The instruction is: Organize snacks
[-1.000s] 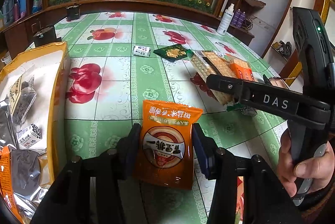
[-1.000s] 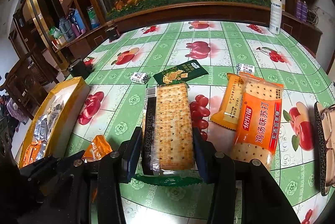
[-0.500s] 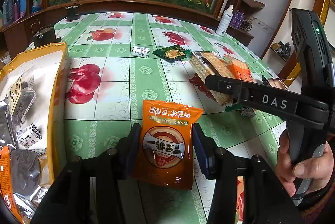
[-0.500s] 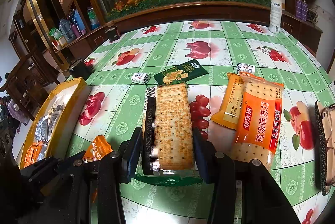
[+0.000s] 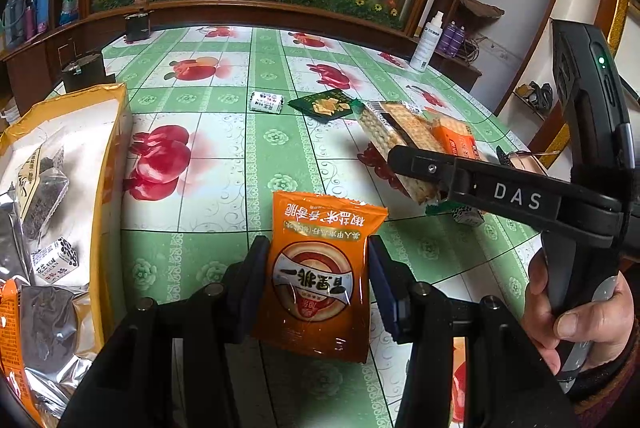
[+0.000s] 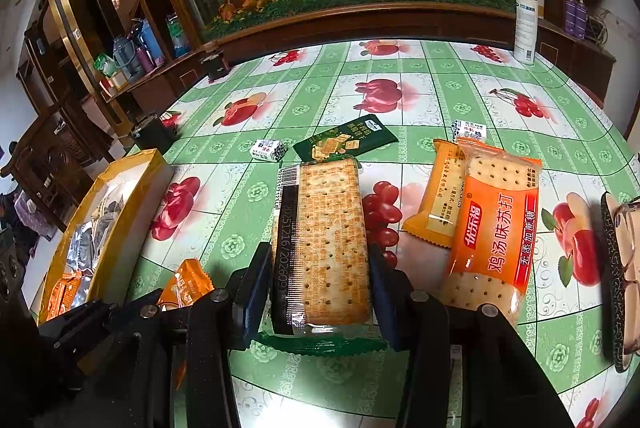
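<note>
Only from the right wrist, eyeglasses [image 6: 624, 268] at table edge

Orange snack pouch [image 5: 320, 276]: upright, 6 o'clock | clear cracker pack [image 6: 320, 244]: lengthwise, 6 o'clock | yellow box [image 5: 116, 163]: holds packets, 9 o'clock

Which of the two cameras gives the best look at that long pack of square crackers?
The right wrist view: the cracker pack lies lengthwise between the right gripper pads, with its top face and printed date strip plain. In the left wrist view the cracker pack is farther off, seen slantwise, its near end hidden behind that gripper's black finger.
</note>
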`<move>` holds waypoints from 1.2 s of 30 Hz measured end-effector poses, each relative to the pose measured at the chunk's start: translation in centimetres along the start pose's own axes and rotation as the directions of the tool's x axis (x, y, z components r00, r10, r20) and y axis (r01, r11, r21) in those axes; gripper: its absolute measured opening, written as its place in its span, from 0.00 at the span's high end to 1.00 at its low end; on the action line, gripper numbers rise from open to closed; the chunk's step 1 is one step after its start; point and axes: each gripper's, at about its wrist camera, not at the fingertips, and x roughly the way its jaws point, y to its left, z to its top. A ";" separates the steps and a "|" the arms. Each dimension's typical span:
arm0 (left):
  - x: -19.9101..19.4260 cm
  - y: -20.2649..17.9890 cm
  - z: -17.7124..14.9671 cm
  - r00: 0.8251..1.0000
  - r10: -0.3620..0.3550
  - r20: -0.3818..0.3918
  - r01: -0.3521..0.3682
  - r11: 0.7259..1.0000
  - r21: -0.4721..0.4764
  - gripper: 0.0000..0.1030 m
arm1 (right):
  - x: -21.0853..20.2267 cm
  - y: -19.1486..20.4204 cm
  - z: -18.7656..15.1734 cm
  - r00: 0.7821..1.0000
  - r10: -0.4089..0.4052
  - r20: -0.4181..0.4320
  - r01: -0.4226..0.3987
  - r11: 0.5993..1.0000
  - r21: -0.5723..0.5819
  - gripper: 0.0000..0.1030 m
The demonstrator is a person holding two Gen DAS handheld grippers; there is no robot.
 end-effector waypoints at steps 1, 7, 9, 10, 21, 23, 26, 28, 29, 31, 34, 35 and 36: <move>0.0 -0.1 0.1 1.000 -0.002 0.001 0.002 1.000 0.000 0.54 | 0.0 0.0 0.0 1.000 0.000 0.000 0.000 1.000 -0.001 0.52; -0.1 -0.3 0.2 1.000 -0.004 0.004 0.004 1.000 -0.001 0.54 | 0.0 0.0 0.0 1.000 -0.001 -0.002 0.001 1.000 0.000 0.52; -0.1 -0.3 0.2 1.000 -0.003 0.004 0.003 1.000 -0.001 0.54 | 0.0 0.0 0.0 1.000 0.000 -0.001 0.000 1.000 0.000 0.52; -0.1 -0.3 0.2 1.000 -0.003 0.003 0.003 1.000 0.000 0.54 | 0.0 0.0 0.0 1.000 0.000 0.000 0.000 1.000 0.000 0.52; -0.1 -0.2 0.2 1.000 -0.005 0.005 0.005 1.000 -0.003 0.54 | -0.1 0.0 0.0 1.000 0.000 0.003 0.000 1.000 0.003 0.52; -0.1 -0.1 0.2 1.000 -0.007 0.006 0.007 1.000 -0.001 0.54 | -0.1 0.1 0.0 1.000 0.001 0.004 -0.001 1.000 0.005 0.52; 0.0 -0.3 0.2 1.000 -0.007 0.006 0.007 1.000 -0.001 0.54 | -0.2 0.2 0.0 1.000 0.002 0.005 -0.002 1.000 0.009 0.52; -0.1 -0.3 0.2 1.000 -0.006 0.006 0.006 1.000 -0.002 0.54 | -0.2 0.3 0.0 1.000 0.000 0.006 -0.001 1.000 0.009 0.52; -0.1 -0.2 0.2 1.000 -0.007 0.007 0.008 1.000 -0.002 0.54 | -0.2 0.1 0.0 1.000 0.002 0.005 -0.002 1.000 0.008 0.52; -0.1 -0.2 0.2 1.000 -0.007 0.007 0.007 1.000 -0.002 0.54 | -0.2 0.1 0.0 1.000 0.002 0.006 -0.002 1.000 0.008 0.52; -0.1 -0.2 0.1 1.000 -0.008 0.009 0.008 1.000 -0.003 0.54 | -0.3 0.1 0.1 1.000 0.004 0.008 -0.004 1.000 0.009 0.52; 0.0 -0.3 0.2 1.000 -0.008 0.010 0.008 1.000 -0.004 0.54 | -0.3 0.1 0.1 1.000 0.005 0.010 -0.005 1.000 0.010 0.52; 0.0 -0.4 0.3 1.000 -0.011 0.013 0.011 1.000 -0.006 0.54 | -0.4 0.1 0.2 1.000 0.006 0.012 -0.006 1.000 0.012 0.52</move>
